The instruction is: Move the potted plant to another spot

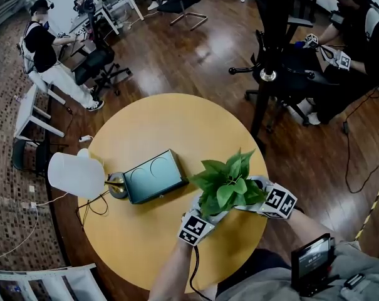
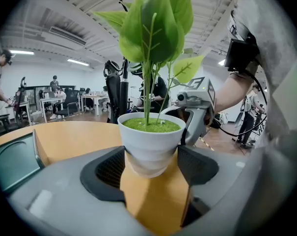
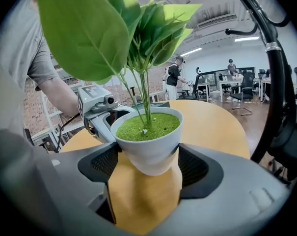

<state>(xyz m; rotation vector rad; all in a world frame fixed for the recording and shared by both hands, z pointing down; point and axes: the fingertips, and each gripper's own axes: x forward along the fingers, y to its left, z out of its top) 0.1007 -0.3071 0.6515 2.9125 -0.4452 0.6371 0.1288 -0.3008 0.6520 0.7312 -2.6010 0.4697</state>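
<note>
The potted plant is a white pot (image 2: 150, 141) with green leaves (image 1: 227, 184), standing at the near right of the round wooden table (image 1: 151, 124). In the head view the leaves hide the pot. My left gripper (image 2: 150, 163) clasps the pot from one side, its dark pads against the pot's wall. From the opposite side my right gripper (image 3: 149, 163) is shut on the same pot (image 3: 150, 139). In the head view the left gripper (image 1: 209, 213) and the right gripper (image 1: 249, 196) meet under the leaves. Whether the pot's base touches the table I cannot tell.
A teal tray (image 1: 153, 175) lies mid-table, left of the plant. A white lamp (image 1: 76, 174) stands at the table's left edge. Around the table are a black pole (image 1: 267, 55), office chairs and seated people (image 1: 42, 49).
</note>
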